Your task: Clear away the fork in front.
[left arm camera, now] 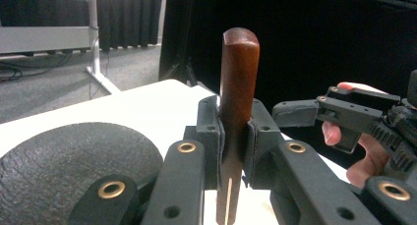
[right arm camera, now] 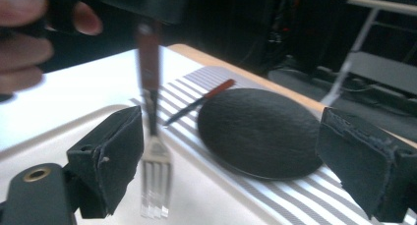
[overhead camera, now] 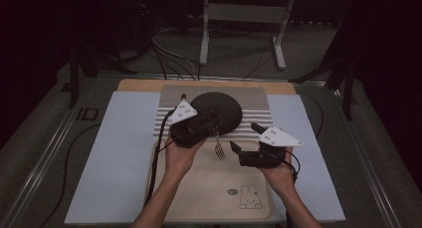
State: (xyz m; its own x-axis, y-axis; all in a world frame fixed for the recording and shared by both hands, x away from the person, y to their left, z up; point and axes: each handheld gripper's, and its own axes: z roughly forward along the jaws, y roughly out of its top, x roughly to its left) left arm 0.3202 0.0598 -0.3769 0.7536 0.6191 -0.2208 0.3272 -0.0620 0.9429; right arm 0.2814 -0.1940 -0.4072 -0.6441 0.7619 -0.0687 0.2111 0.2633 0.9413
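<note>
A fork with a reddish wooden handle (left arm camera: pixel 239 82) stands upright, tines (overhead camera: pixel 219 151) down over the beige mat (overhead camera: pixel 209 188). My left gripper (overhead camera: pixel 214 124) is shut on the handle, and its pads (left arm camera: pixel 215 136) press both sides of it. My right gripper (overhead camera: pixel 245 137) is open just right of the fork. Its wide-apart pads (right arm camera: pixel 110 161) frame the tines (right arm camera: pixel 156 185) without touching them. Whether the tines touch the mat is unclear. A black round plate (overhead camera: pixel 219 108) lies on the striped placemat (overhead camera: pixel 256 108) behind both grippers.
A knife with a red handle (right arm camera: pixel 199 102) lies on the striped placemat left of the plate (right arm camera: pixel 260 131). The beige mat has a rabbit drawing (overhead camera: pixel 250 197) near its front. Pale blue boards (overhead camera: pixel 119 153) flank the mats. Cables and a metal stand (overhead camera: pixel 244 19) are beyond the table.
</note>
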